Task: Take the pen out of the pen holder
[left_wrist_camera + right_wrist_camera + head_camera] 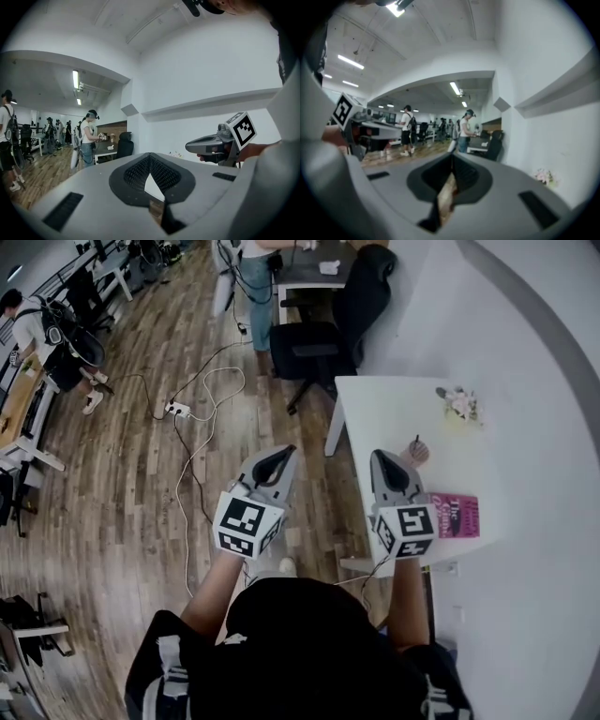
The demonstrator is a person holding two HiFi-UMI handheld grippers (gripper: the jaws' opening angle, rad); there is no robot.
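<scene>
A small round pen holder [417, 453] stands on the white table [384, 409], with a dark pen [416, 441] sticking up out of it. My right gripper [382, 457] hovers over the table's left part, its tip just left of the holder and apart from it; its jaws are pressed together on nothing. My left gripper [284, 453] is held over the wooden floor left of the table, also shut and empty. Neither gripper view shows the holder. The right gripper [206, 146] appears in the left gripper view.
A pink book [457, 517] lies on the table near my right hand, a small flower bunch [459, 404] at the far side. A black office chair [309, 348] stands beyond the table. A white cable and power strip [177, 410] lie on the floor. People work in the background.
</scene>
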